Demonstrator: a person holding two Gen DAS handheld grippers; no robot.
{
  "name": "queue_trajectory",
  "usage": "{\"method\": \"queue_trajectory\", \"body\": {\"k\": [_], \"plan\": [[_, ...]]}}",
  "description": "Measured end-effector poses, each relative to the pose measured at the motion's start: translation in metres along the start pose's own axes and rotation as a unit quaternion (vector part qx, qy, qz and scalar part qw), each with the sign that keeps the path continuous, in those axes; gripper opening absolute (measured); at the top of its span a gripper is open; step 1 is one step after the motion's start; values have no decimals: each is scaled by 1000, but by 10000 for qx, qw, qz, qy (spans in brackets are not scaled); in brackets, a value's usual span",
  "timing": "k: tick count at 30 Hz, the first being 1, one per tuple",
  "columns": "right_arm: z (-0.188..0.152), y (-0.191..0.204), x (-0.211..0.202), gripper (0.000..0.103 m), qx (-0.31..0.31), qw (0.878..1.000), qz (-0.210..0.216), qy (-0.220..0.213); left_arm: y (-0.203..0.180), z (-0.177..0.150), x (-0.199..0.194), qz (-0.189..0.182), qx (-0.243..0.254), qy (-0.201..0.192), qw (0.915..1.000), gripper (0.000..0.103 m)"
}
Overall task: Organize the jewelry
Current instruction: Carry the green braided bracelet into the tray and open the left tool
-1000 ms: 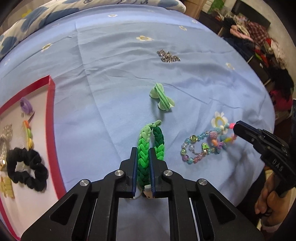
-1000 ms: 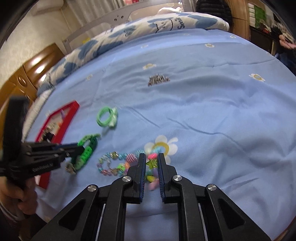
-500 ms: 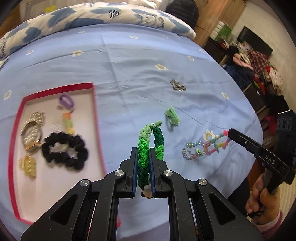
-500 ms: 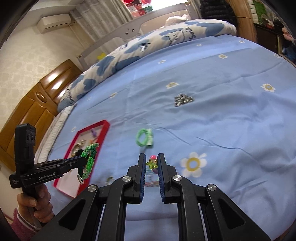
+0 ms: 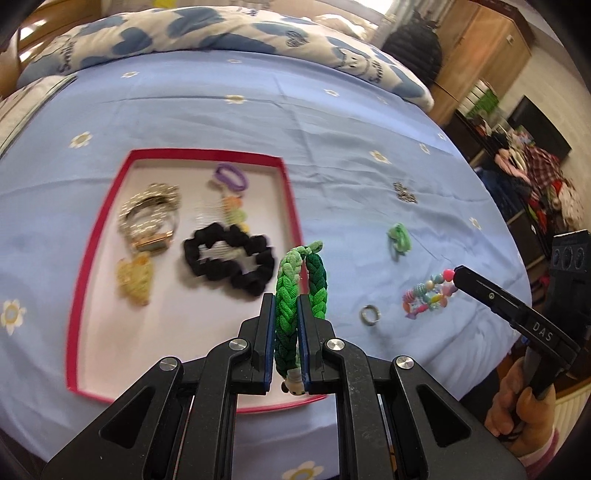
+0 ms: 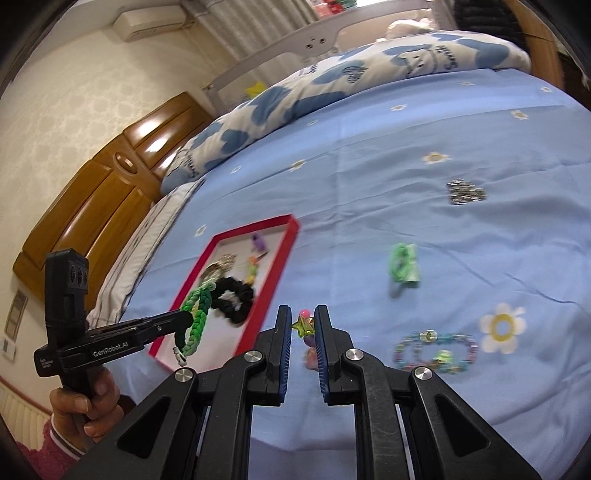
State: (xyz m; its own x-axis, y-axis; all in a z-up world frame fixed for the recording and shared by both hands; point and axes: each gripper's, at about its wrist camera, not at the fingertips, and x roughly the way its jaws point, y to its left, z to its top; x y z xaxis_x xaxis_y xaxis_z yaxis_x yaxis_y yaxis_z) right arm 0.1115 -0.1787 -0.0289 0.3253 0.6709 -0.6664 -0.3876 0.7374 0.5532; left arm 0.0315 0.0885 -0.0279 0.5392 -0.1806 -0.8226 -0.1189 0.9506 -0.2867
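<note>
Overhead, left gripper (image 5: 287, 317) clamped on green braided bracelet (image 5: 291, 291) (above red tray (image 5: 291, 206)), right gripper (image 6: 302, 332) on beaded bracelet (image 6: 303, 325).

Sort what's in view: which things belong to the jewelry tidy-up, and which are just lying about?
Job: green braided bracelet in left hand-held gripper; beaded bracelet in right hand-held gripper; red tray; loose ring.
Lying about: patterned duvet; clothes pile.

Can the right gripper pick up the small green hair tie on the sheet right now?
Probably not: the right gripper is shut on a beaded bracelet, though the green hair tie itself lies unobstructed.
</note>
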Motion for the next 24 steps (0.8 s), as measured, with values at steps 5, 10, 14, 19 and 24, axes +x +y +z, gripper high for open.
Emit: {"method": "queue_trajectory", "body": {"k": [5,10,14,19,24], "plan": [[-1,24,11,12,-188,9996,182,96,18,-7,-10,145,-130,-72,9998,9],[0,46,25,12,-310,9984,408,219,38,-15,-20,230,-270,-111,9993,9],[-1,64,37,12,-445,9969,554,332,53,-17,-24,303,-418,-120,9986,9],[-5,90,54,12,-651,9939,733,507,71,-19,-29,379,-613,-176,9972,9],[-7,111,68,12,-826,9910,856,613,87,-20,-30,452,-770,-205,9958,9]]}}
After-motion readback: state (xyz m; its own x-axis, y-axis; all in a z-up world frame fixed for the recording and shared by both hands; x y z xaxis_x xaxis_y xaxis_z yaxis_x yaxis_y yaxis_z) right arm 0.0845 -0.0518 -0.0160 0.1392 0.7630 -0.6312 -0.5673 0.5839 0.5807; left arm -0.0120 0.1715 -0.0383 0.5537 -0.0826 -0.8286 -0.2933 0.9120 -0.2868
